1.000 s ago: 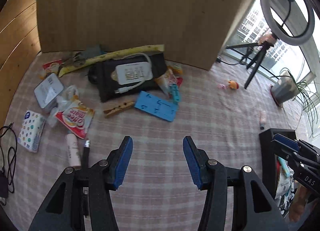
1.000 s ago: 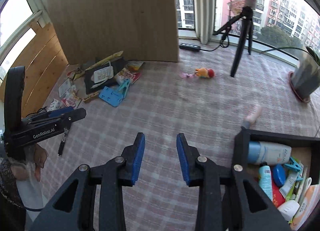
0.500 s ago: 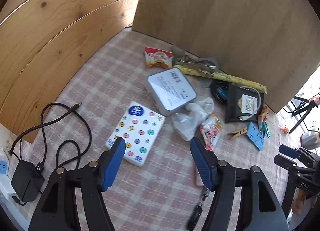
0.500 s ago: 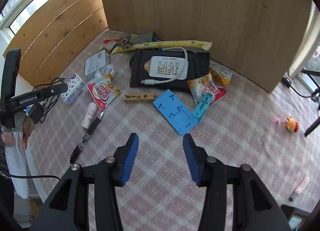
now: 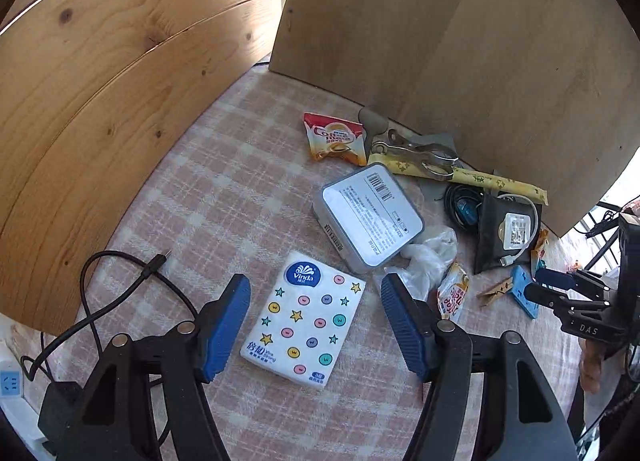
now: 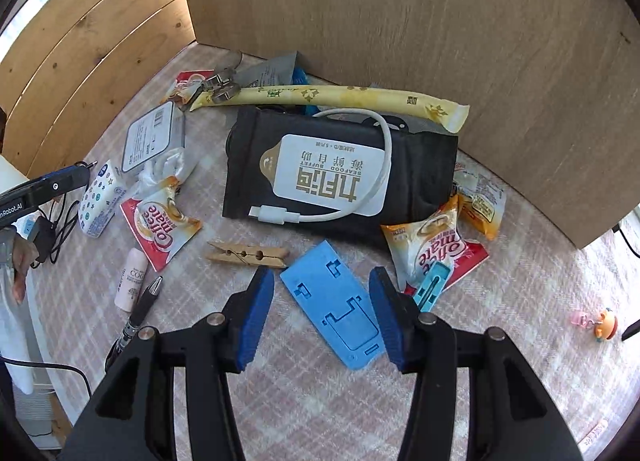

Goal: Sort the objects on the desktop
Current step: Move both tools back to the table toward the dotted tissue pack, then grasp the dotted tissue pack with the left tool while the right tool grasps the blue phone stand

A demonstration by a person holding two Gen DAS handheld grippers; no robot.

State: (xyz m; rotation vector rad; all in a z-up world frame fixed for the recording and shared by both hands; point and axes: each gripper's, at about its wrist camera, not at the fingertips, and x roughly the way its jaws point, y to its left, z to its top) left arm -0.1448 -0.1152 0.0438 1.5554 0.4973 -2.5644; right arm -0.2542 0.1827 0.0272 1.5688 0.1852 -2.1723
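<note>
Hovering left gripper [image 5: 314, 319]: poised over the tissue pack, jaws parted wide with a blue pad on either side, nothing pinched
Tissue pack [image 5: 304, 319]: lying flat on the checked cloth [image 5: 224, 197], white with coloured dots and stars, pads apart from it as far as I can see
Right gripper [image 6: 322, 315]: over the blue plastic stand, jaws open about as wide as the stand, gripping nothing
Blue stand [image 6: 334, 301]: flat on the cloth, lying slantwise between the two pads; whether the pads touch it I cannot tell
Clothespin [image 6: 248, 253]: wooden, just beyond the right gripper's left pad
Grey tin [image 5: 370, 219]: just beyond the tissue pack, label side up, crumpled clear plastic [image 5: 428, 257] beside it
Black pouch [image 6: 340, 169]: behind the stand, a white card and a white cable [image 6: 360, 197] lying on top
Creamer sachets: one [image 6: 162, 223] left of the clothespin, another [image 6: 436, 249] right of the stand
Yellow stick [image 6: 332, 97]: long wrapper along the back, against the wooden board [image 6: 400, 13]
Pen [image 6: 140, 309]: black, near the left edge, a pink tube [image 6: 130, 279] beside it
Black cord [image 5: 116, 293]: looping on the cloth left of the tissue pack
</note>
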